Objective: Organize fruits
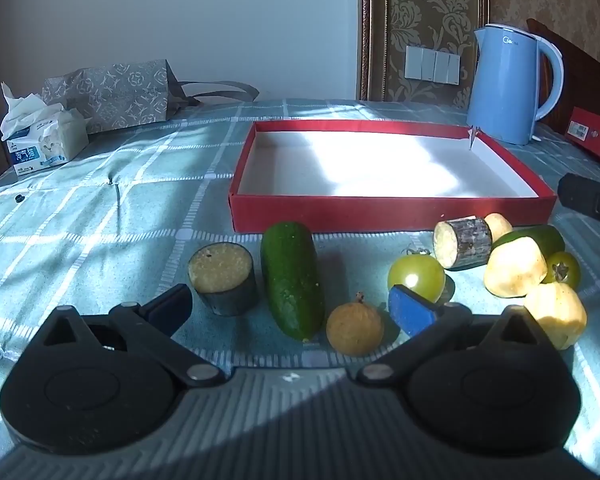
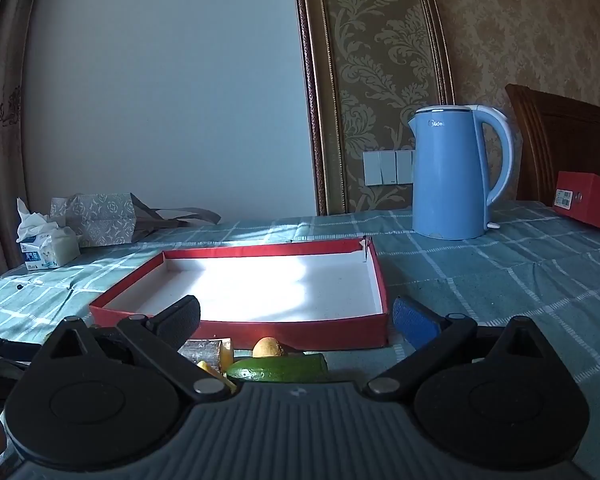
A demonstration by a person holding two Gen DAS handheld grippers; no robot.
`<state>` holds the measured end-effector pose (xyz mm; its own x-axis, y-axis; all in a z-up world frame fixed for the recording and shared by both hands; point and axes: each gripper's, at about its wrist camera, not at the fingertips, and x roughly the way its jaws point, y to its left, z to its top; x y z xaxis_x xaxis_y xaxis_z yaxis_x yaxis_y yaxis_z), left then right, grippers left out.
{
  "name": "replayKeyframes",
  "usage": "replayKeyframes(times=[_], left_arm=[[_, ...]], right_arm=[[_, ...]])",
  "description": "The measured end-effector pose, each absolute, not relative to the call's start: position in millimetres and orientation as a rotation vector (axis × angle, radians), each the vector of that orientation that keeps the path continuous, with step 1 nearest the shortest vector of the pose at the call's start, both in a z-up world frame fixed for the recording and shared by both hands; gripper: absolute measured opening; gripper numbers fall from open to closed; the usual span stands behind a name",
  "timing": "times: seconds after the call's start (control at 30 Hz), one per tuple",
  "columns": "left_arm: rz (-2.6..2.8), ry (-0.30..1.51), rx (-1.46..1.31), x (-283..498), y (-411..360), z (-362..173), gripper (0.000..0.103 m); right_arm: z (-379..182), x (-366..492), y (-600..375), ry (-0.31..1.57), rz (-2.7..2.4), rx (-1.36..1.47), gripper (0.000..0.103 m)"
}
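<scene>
The red tray (image 1: pixel 388 210) on the bench (image 1: pixel 100 220) holds nothing yet, so the sorting looks barely begun. All the produce lies just in front of the tray's near wall: a cucumber (image 1: pixel 292 280), a cut dark-skinned piece (image 1: pixel 224 276), a small brown fruit (image 1: pixel 355 330), a green tomato (image 1: pixel 417 278) and peeled pieces (image 1: pixel 516 268). The left gripper (image 1: pixel 292 308) hovers with fingers wide apart around the cucumber and brown fruit; the right gripper (image 2: pixel 296 320) is likewise spread, holding nothing. Next comes settling on one item and closing squarely on it.
</scene>
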<state>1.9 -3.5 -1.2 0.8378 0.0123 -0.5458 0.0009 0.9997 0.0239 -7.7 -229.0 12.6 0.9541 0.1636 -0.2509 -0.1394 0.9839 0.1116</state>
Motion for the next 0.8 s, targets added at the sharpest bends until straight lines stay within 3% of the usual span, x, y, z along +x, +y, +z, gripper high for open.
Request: replayKeyframes(times=[0.8], left_arm=[[0.003,0.585,0.033,3.5,-6.2,-3.2,0.103]], right_arm=[[11.9,-4.9,-231.1,0.258,0.142,0.088,0.103]])
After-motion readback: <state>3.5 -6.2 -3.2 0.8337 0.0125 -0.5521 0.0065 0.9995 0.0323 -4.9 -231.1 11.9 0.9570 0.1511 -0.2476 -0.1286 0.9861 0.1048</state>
